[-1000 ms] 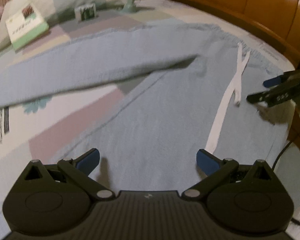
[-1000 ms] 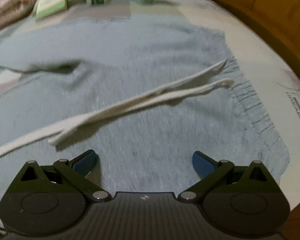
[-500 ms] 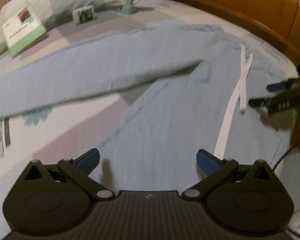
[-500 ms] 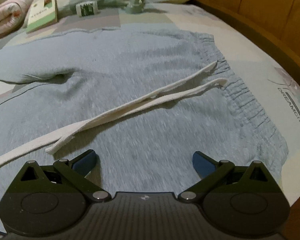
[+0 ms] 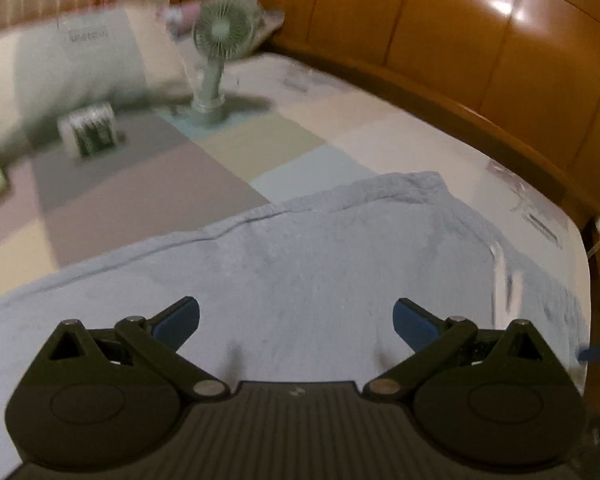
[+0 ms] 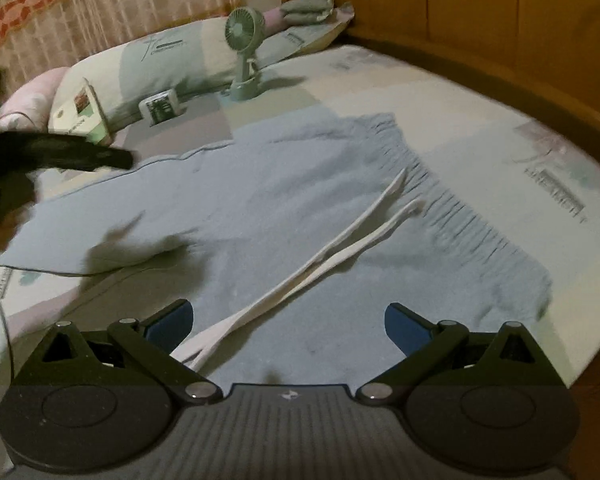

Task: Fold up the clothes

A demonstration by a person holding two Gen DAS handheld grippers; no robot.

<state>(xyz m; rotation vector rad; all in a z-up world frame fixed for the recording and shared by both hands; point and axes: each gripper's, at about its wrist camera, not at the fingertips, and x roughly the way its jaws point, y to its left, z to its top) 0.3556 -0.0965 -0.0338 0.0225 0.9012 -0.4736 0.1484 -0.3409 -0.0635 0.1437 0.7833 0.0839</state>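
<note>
Light blue sweatpants lie spread flat on the bed, elastic waistband to the right. Their two white drawstrings run diagonally across the cloth. My right gripper hovers open above the near part of the pants, the drawstring ends just ahead of its left finger. My left gripper is open and empty, low over the pants near their far edge. In the right wrist view it shows as a dark blurred shape at the left, over a pant leg.
A small green desk fan stands on the patchwork sheet beyond the pants, with a small box, a book and pillows nearby. A wooden bed frame curves around the right side.
My left gripper has swung forward over the pants and now faces the fan. My right gripper has drawn back and tilted up, showing more of the bed. Both stay open.
</note>
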